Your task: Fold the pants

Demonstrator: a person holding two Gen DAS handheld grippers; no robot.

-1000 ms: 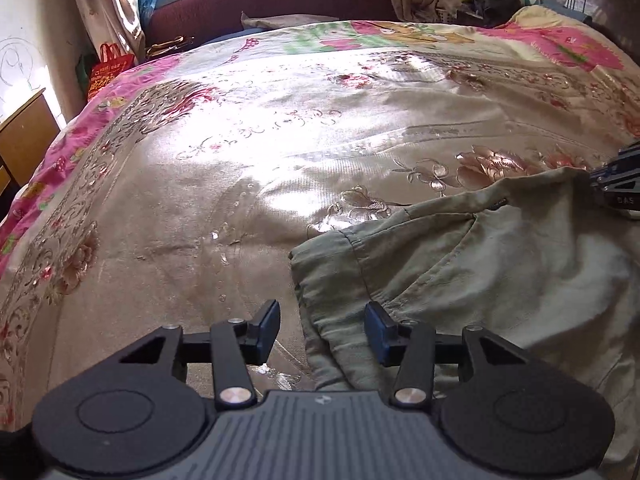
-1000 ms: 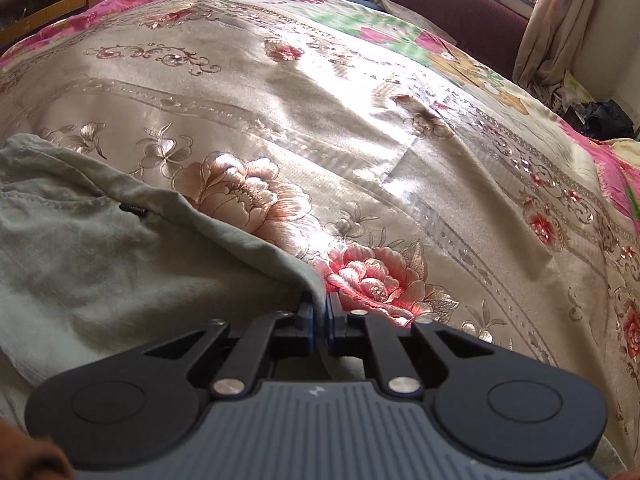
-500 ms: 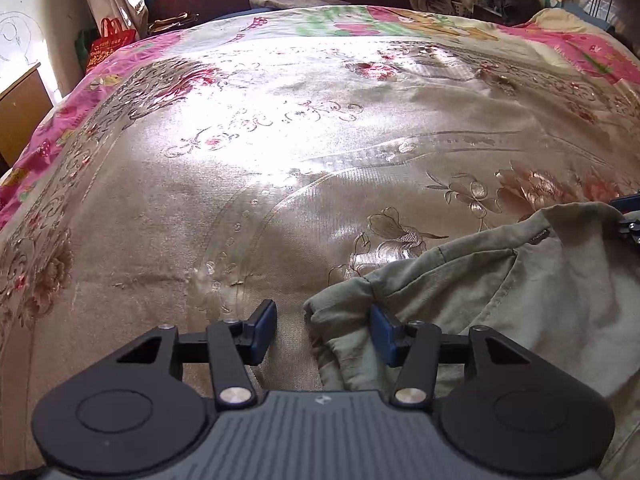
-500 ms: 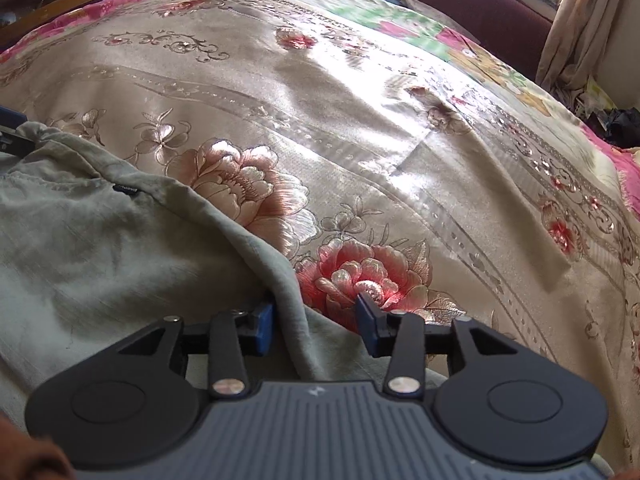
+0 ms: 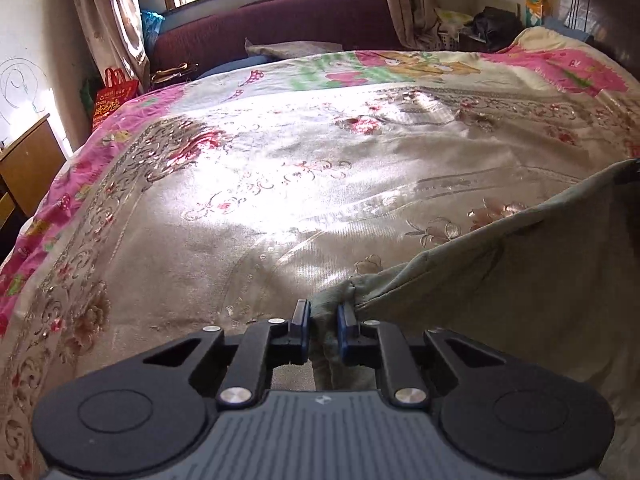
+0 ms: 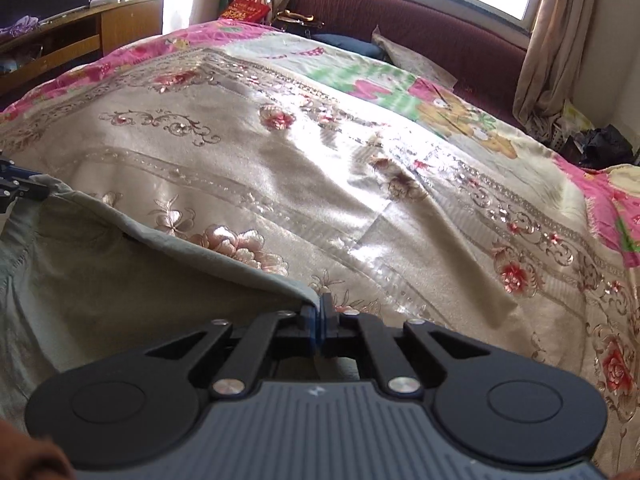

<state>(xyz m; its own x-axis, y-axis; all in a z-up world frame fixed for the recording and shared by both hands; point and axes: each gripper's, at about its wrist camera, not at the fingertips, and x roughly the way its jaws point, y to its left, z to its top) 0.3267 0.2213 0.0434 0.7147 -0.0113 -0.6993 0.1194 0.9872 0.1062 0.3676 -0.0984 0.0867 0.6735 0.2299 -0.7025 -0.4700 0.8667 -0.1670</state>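
Left wrist view shows the pale grey-green cotton pants [image 5: 500, 292] filling the lower right of the frame, their top edge stretched in a rising line toward the right border. At the bottom centre the left gripper [image 5: 323, 322] has a bunched corner of that cloth between its blue pads; the jaws are closing on it, and the thick wad keeps them slightly apart. In the right wrist view the right gripper [image 6: 319, 320] is clamped fully together on the other corner, with the cloth [image 6: 120, 280] spreading to the lower left and only a thin hem caught between the pads.

I judge the fabric light, soft and limp: it sags between the two holds and would crumple rather than keep a crease unless held taut. The corners are sensible places to grip, since a hem or seam gives more bite than a single layer; the thin pinch on the right looks the likelier to slip.

Beyond the garment, the glossy beige floral bedspread [image 5: 240, 208] lies broad and bare across the middle of both frames, giving ample room to carry the edge forward. That satin sheen suggests the pants may slide on it. A dark red sofa [image 5: 280, 28] and the bed's edges sit well apart from the work.
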